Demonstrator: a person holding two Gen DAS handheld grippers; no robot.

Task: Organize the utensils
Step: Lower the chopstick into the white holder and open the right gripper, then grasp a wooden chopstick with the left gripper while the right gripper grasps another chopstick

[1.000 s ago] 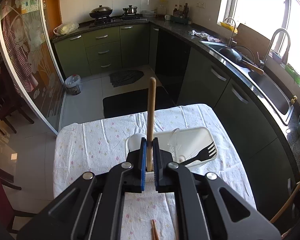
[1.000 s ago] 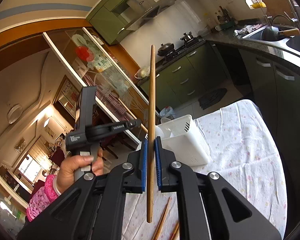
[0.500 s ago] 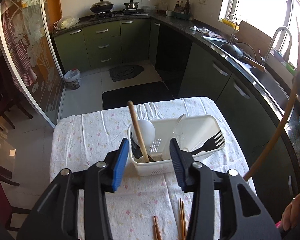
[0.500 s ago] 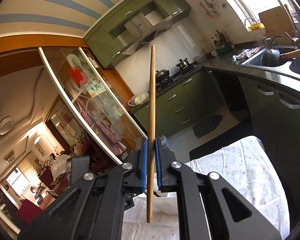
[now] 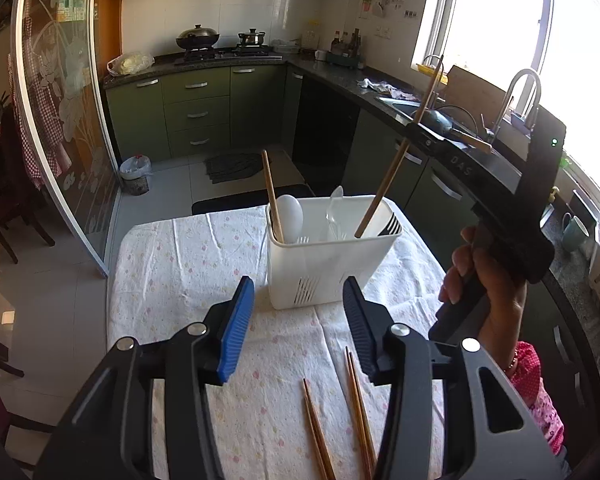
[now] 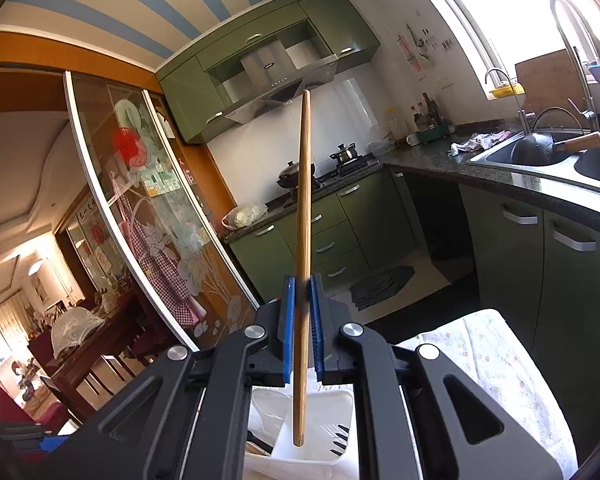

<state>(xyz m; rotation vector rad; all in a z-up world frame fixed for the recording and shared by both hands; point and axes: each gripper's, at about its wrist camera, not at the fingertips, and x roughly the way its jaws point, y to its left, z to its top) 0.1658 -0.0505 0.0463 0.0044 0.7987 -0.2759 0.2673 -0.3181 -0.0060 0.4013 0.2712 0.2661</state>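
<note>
1. Right gripper (image 6: 302, 332) first: its two blue pads are pinched tight on a single chopstick (image 6: 302, 240), gripping it partway along the shaft so a long stretch stands above the pads and a shorter stretch hangs below.

2. The relation that matters is that the chopstick's long axis runs nearly upright, leaning only a touch, and its lower tip hangs right over the open top of the white caddy (image 6: 312, 436). From the left wrist view that same chopstick (image 5: 396, 164) slants down, its tip at the right-hand compartment of the caddy (image 5: 328, 268) (whether it has crossed the rim or sits just above it, I cannot tell).

3. So the caddy lies straight below the right gripper's pads, along the stick's own line. My read is that the coming move is a short drop and release, with the stick kept near vertical so it clears the forks already in there.

4. Left gripper (image 5: 298, 320): the jaws are opening, nothing between them, and it hangs just short of the caddy's near wall.

5. In the caddy's left compartment, one chopstick (image 5: 271, 196) leans against a white spoon (image 5: 290, 216).

6. On the flowered tablecloth (image 5: 180, 280), more loose chopsticks (image 5: 340, 412) lie close under the left gripper, long axes pointing roughly toward the caddy. The left hand is plainly the nearer one for those, I'd judge.
</note>
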